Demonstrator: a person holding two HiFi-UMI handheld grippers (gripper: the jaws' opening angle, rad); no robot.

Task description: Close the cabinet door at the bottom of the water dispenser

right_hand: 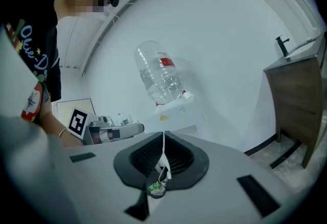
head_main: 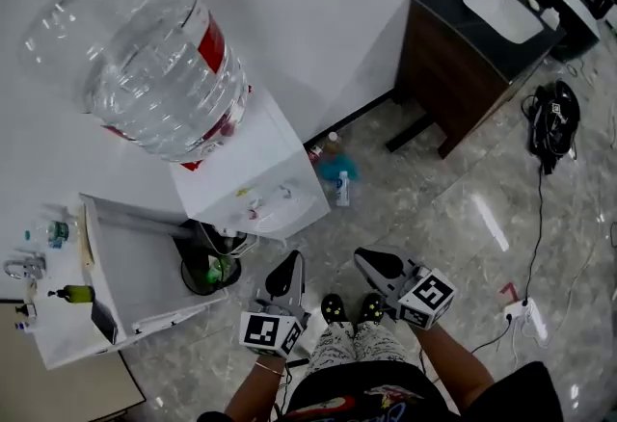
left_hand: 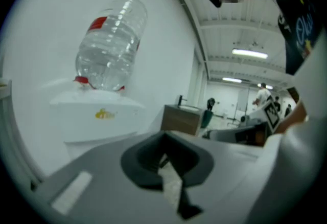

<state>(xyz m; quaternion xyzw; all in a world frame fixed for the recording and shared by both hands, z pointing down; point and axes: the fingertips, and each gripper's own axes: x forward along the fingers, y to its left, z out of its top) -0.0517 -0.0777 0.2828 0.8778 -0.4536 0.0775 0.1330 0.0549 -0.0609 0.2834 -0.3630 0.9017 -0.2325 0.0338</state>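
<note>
The white water dispenser [head_main: 255,174] stands against the wall with a big clear bottle [head_main: 159,73] on top. Its bottom cabinet door [head_main: 130,266] hangs swung open to the left, showing a dark round thing with green bits [head_main: 207,266] inside. My left gripper [head_main: 287,264] is shut and empty, just right of the open cabinet, apart from the door. My right gripper [head_main: 371,261] is shut and empty too, further right over the floor. The left gripper view shows shut jaws [left_hand: 164,154] aimed up at the bottle [left_hand: 110,44]. The right gripper [right_hand: 163,138] also faces the dispenser [right_hand: 171,110].
A brown vanity with a white basin [head_main: 472,44] stands at the back right. Small bottles [head_main: 337,174] sit on the floor by the wall. Cables [head_main: 551,126] and a power strip [head_main: 521,312] lie on the right. A white counter with a soap bottle [head_main: 72,294] is at the left.
</note>
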